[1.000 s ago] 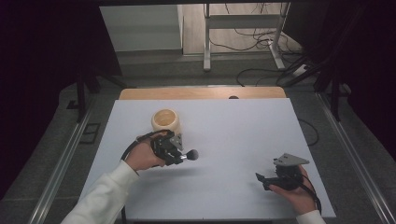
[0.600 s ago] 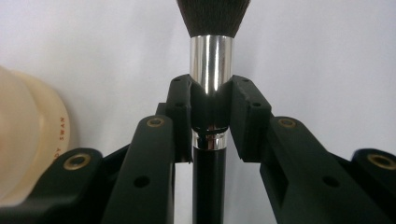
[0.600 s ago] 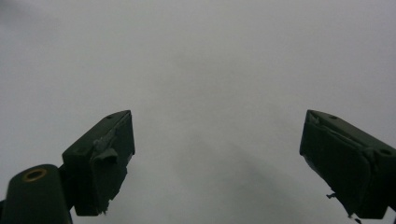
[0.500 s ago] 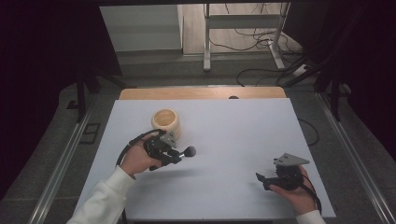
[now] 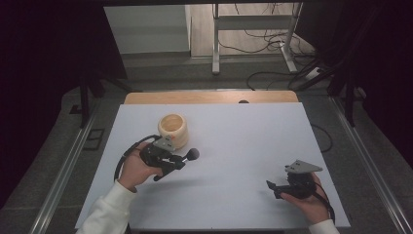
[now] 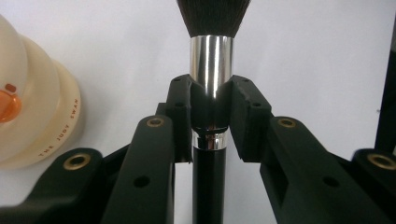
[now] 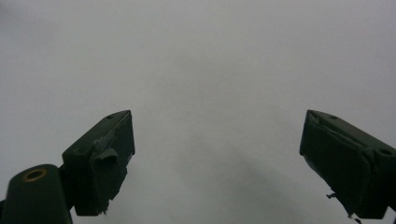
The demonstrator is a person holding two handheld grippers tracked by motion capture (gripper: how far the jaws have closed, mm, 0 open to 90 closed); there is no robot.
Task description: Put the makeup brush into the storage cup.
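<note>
Left gripper view puts the makeup brush (image 6: pixel 211 56) upright between the fingers (image 6: pixel 247 116) of the left gripper (image 6: pixel 211 119), which clamp its silver ferrule with the dark bristles rising beyond their tips. High view shows that brush (image 5: pixel 187 155) held over the white tabletop (image 5: pixel 253 136), just beside the cream-coloured pot (image 5: pixel 173 130), with open surface stretching to the right. Near the front right edge, well apart, the right gripper (image 5: pixel 273 186) rests with its fingers (image 7: pixel 100 158) spread wide and nothing between them.

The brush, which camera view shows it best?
The left gripper view: the brush sits close up, the left gripper clamped on its silver collar. The high view shows it small; the right gripper view shows bare table.
</note>
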